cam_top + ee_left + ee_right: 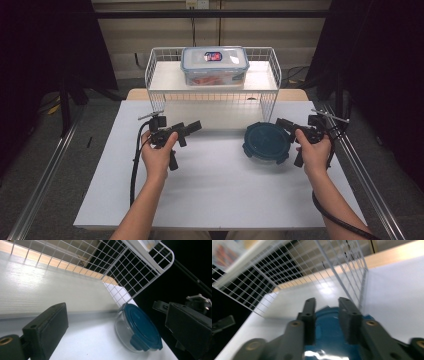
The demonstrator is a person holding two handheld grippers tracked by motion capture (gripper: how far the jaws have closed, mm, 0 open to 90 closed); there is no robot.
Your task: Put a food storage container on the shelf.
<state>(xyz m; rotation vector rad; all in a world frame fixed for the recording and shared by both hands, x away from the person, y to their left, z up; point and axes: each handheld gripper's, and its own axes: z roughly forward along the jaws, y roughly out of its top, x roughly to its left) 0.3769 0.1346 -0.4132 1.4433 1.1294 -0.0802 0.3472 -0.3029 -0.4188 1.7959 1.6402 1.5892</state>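
The round clear container with a dark teal lid [266, 142] sits right of centre on the white bench [210, 190], in front of the white wire rack [155, 75]. The right tongs [287, 131] hover over its lid, jaws partly closed with nothing gripped. The left tongs [192, 127], at centre left, stand wide open and empty. Grasping is not yet done; any lifting or opening remains.
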